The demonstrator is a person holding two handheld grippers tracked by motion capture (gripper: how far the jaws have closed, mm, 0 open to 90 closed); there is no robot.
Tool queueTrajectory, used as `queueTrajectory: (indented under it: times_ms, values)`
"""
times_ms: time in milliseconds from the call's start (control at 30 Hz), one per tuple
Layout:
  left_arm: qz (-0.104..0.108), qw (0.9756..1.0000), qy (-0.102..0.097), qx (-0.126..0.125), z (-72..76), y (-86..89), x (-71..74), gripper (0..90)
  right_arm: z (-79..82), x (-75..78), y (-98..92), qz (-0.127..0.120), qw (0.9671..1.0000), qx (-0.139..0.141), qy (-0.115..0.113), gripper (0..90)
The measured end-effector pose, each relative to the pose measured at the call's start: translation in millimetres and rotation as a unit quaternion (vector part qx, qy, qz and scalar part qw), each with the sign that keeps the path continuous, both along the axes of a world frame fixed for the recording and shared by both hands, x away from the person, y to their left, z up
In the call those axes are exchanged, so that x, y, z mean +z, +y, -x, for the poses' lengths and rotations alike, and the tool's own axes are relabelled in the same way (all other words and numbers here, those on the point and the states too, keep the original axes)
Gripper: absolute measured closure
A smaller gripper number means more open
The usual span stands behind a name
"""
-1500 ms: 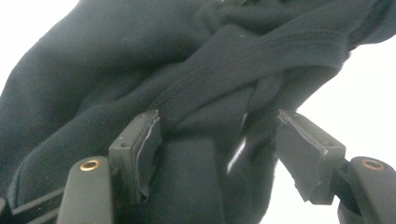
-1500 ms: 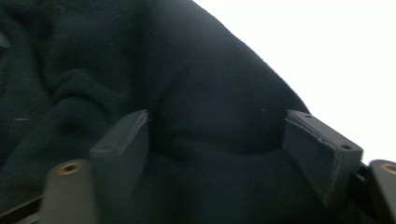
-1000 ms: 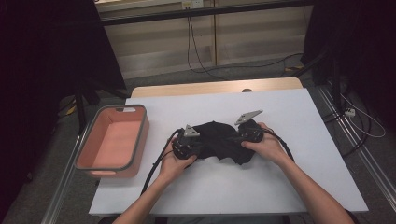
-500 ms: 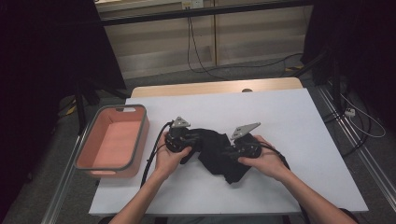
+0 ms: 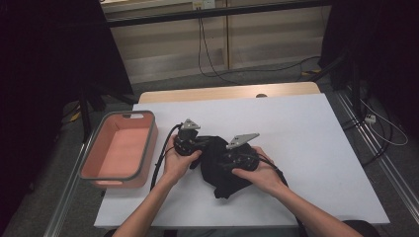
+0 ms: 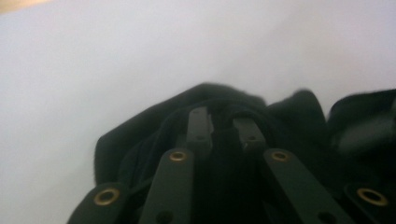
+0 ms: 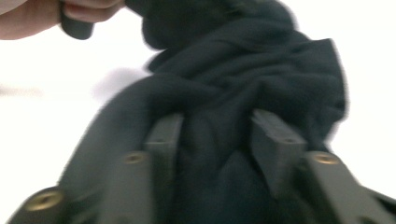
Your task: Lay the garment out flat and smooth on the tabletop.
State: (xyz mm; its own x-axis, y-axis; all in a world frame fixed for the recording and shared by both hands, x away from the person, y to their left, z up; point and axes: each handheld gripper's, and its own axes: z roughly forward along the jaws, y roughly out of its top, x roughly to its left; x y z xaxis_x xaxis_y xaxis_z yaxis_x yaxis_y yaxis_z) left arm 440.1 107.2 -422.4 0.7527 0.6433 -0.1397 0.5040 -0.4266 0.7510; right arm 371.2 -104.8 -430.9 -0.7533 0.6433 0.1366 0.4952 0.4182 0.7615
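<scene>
High view: a white table (image 5: 316,148) fills the middle of the frame, with a black cloth (image 5: 225,170) bunched in a heap slightly below and left of centre. The left gripper (image 5: 190,143) sits at the upper-left edge of the heap, held in the left hand (image 5: 176,160); the right gripper (image 5: 242,155) lies over the right side of the heap, held in the right hand (image 5: 262,175). Both forearms enter from the bottom of the frame. A salmon-pink bin (image 5: 118,150) with a grey rim stands at the left edge of the table, well apart from the cloth. Left gripper view: the jaws are drawn close together in the lower centre, with a thin fold of the black cloth (image 6: 224,135) pinched in the narrow gap between them; white table surface above. Right gripper view: the jaws stand wider, a thick bunch of the black cloth (image 7: 233,93) packed between them and pressed against both inner faces, so clamped on the cloth. The left hand (image 7: 42,16) appears in the upper left corner of that frame. Picture blurred, so fine detail cannot be told.
</scene>
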Motion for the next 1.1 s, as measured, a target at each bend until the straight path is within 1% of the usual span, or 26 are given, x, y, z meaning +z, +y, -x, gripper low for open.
queueTrajectory:
  times_ms: [33,67,133,233,267,300,367,400,467,500,533,600,633,667,700,733,767,800,833,867,900,933,1000,1033,1067,1100]
  values:
    - [0.005,1.0,0.004,0.0,0.3,2.4,-1.2,75.8,-1.1,0.5,-4.1,0.0,1.0,-0.007,-0.001,41.6]
    - [0.004,1.0,0.004,0.003,1.4,4.2,-0.6,73.2,-1.9,1.6,-8.6,-0.002,1.0,-0.008,-0.001,38.4]
    - [0.0,0.9999,-0.004,0.015,5.1,6.7,5.1,63.0,-1.9,5.6,-17.6,-0.004,0.9999,-0.007,-0.013,33.6]
    - [-0.006,0.9996,-0.022,0.017,15.1,11.2,18.4,50.0,-2.5,14.6,-31.3,-0.022,0.9994,-0.013,-0.023,27.3]
    - [-0.002,0.9996,-0.024,0.014,19.2,12.7,22.8,46.4,-2.8,18.3,-35.6,-0.023,0.9991,-0.016,-0.033,26.9]
    - [-0.001,0.9993,-0.033,0.016,23.5,13.9,26.9,45.8,-3.6,22.1,-39.9,-0.027,0.9985,-0.022,-0.043,26.7]
    - [0.011,0.9991,-0.04,0.012,31.9,15.1,34.5,44.2,-6.5,29.4,-48.5,-0.052,0.997,-0.033,-0.047,27.2]
    - [0.017,0.9989,-0.043,0.01,35.6,15.5,37.8,43.0,-8.0,32.5,-51.7,-0.056,0.9963,-0.038,-0.053,28.8]
    - [0.029,0.9985,-0.046,0.001,42.0,14.5,41.9,42.1,-12.9,35.2,-54.9,-0.04,0.9958,-0.047,-0.067,33.8]
    - [0.032,0.9984,-0.046,-0.007,45.1,12.5,42.0,42.5,-16.8,34.4,-55.1,-0.029,0.9959,-0.05,-0.069,34.8]
    - [0.034,0.9982,-0.045,-0.017,49.2,8.9,40.6,43.6,-21.9,32.6,-54.6,-0.028,0.9962,-0.05,-0.066,34.6]
    - [0.036,0.9967,-0.055,-0.047,58.1,0.2,34.1,47.3,-34.3,27.2,-51.5,-0.041,0.9965,-0.047,-0.055,34.9]
    - [0.033,0.9966,-0.052,-0.055,62.4,-5.0,29.1,49.4,-41.0,24.9,-48.6,-0.047,0.9966,-0.047,-0.048,35.8]
    - [0.03,0.9965,-0.047,-0.062,65.8,-10.1,23.3,51.4,-47.5,22.7,-44.9,-0.05,0.9966,-0.046,-0.046,39.2]
    - [0.025,0.9963,-0.043,-0.07,68.3,-14.3,17.9,52.2,-53.6,20.6,-40.4,-0.046,0.9967,-0.045,-0.05,42.5]
    - [0.017,0.996,-0.036,-0.08,69.9,-17.5,13.9,52.3,-59.7,18.8,-35.3,-0.034,0.997,-0.04,-0.057,43.9]
    - [0.015,0.9959,-0.031,-0.083,71.5,-20.2,10.4,51.9,-65.3,16.6,-30.0,-0.023,0.9971,-0.036,-0.062,46.5]
    - [0.014,0.9961,-0.029,-0.082,73.0,-22.0,7.4,50.9,-70.7,14.4,-24.5,-0.021,0.9977,-0.031,-0.056,47.9]
    - [0.011,0.9959,-0.025,-0.086,74.4,-23.2,5.2,49.9,-75.4,11.5,-18.9,-0.016,0.9979,-0.025,-0.057,48.4]
    - [0.006,0.9958,-0.023,-0.089,75.8,-24.4,3.2,49.5,-79.1,7.8,-13.2,-0.004,0.9978,-0.02,-0.064,49.9]
    - [0.001,0.9954,-0.022,-0.093,77.1,-25.2,1.3,49.1,-83.0,3.9,-7.6,0.012,0.9981,-0.012,-0.06,49.5]
    - [-0.004,0.995,-0.019,-0.098,77.9,-25.6,-0.7,49.5,-86.9,-0.6,-2.5,0.018,0.9983,-0.008,-0.056,49.6]
    - [-0.016,0.9939,-0.016,-0.108,78.6,-25.7,-5.3,53.7,-93.0,-8.3,6.9,0.022,0.9987,-0.002,-0.046,50.3]
    - [-0.019,0.9936,-0.014,-0.11,78.5,-25.5,-8.5,57.6,-95.8,-11.6,10.9,0.02,0.999,0.0,-0.04,49.9]
    - [-0.024,0.9935,-0.01,-0.111,77.9,-25.1,-11.5,61.4,-98.5,-14.3,14.1,0.013,0.9995,-0.002,-0.028,49.3]
    - [-0.024,0.9934,-0.006,-0.112,76.9,-24.7,-14.3,63.4,-101.2,-16.7,17.0,0.007,0.9998,-0.001,-0.018,49.8]
